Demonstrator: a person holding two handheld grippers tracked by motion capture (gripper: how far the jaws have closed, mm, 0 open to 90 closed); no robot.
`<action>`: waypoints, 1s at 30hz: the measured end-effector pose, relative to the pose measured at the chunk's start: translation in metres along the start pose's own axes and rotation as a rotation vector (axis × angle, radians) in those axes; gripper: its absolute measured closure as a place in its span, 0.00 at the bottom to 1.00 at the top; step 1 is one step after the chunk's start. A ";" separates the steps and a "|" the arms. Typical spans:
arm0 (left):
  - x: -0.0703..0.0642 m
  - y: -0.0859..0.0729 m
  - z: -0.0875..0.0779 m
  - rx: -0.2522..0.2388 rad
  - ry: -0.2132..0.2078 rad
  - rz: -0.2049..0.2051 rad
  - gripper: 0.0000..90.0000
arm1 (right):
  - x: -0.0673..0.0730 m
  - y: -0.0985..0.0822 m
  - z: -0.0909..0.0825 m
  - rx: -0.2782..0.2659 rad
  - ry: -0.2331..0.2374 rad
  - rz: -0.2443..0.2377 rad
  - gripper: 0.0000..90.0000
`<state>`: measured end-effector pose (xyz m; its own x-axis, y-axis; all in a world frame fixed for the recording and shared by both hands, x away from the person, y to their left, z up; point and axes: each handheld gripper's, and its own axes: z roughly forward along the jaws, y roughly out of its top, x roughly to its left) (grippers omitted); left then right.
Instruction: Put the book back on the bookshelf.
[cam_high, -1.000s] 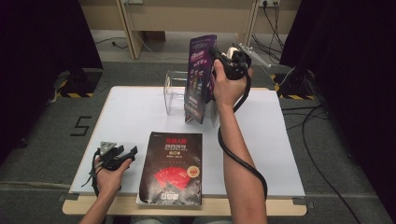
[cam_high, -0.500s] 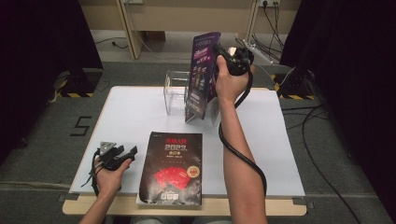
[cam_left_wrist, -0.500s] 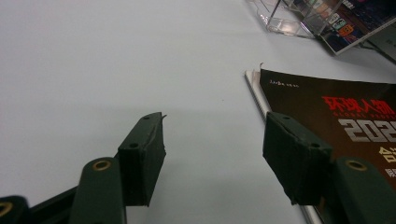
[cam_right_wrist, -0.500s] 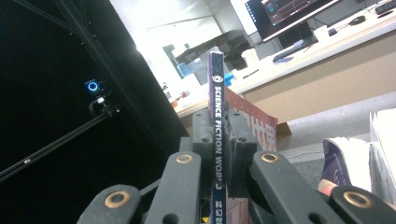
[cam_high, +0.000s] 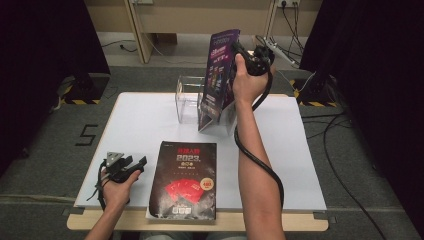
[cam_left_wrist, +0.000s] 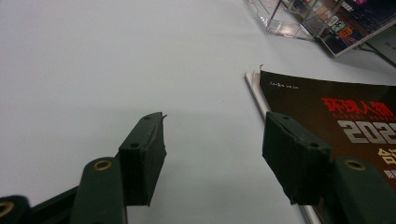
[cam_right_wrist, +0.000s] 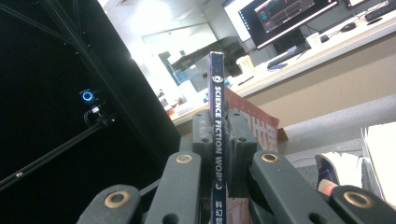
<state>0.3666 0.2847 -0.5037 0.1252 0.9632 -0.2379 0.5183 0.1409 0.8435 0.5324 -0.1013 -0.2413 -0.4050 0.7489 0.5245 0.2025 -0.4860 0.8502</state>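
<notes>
My right gripper (cam_high: 238, 51) is shut on the top edge of a purple magazine (cam_high: 218, 75), held upright and tilted at the far side of the white table (cam_high: 145, 120). In the right gripper view the jaws clamp its blue spine (cam_right_wrist: 216, 107). The magazine's lower end reaches down beside a clear acrylic holder (cam_high: 189, 97). A black magazine (cam_high: 185, 180) with red and white print lies flat at the near edge. To its left my left gripper (cam_high: 136, 163) rests on the table, open with nothing between its jaws; the left gripper view has the black magazine (cam_left_wrist: 345, 112) by the right jaw.
Other pale magazines (cam_high: 226, 119) stand behind the purple one at the holder. A black cable (cam_high: 260, 160) trails along the right forearm. Dark curtains flank the table, and cables lie on the floor at the right. The bare tabletop stretches between the left gripper and the holder (cam_left_wrist: 285, 18).
The right hand has edged up slightly with the purple magazine in its grip. The left hand and the black magazine have stayed where they were.
</notes>
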 end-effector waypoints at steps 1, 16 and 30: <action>0.000 0.000 0.000 0.000 0.001 0.000 0.43 | 0.000 0.001 0.001 -0.001 -0.003 -0.008 0.94; 0.000 0.000 0.000 0.000 -0.004 -0.001 0.43 | -0.002 0.007 0.014 -0.035 -0.050 -0.030 0.94; 0.001 0.000 0.000 -0.001 -0.008 -0.009 0.43 | -0.001 0.005 0.024 -0.037 -0.076 -0.054 0.94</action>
<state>0.3665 0.2860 -0.5039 0.1272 0.9601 -0.2489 0.5185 0.1496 0.8419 0.5553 -0.0937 -0.2359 -0.3454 0.8060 0.4808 0.1485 -0.4589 0.8760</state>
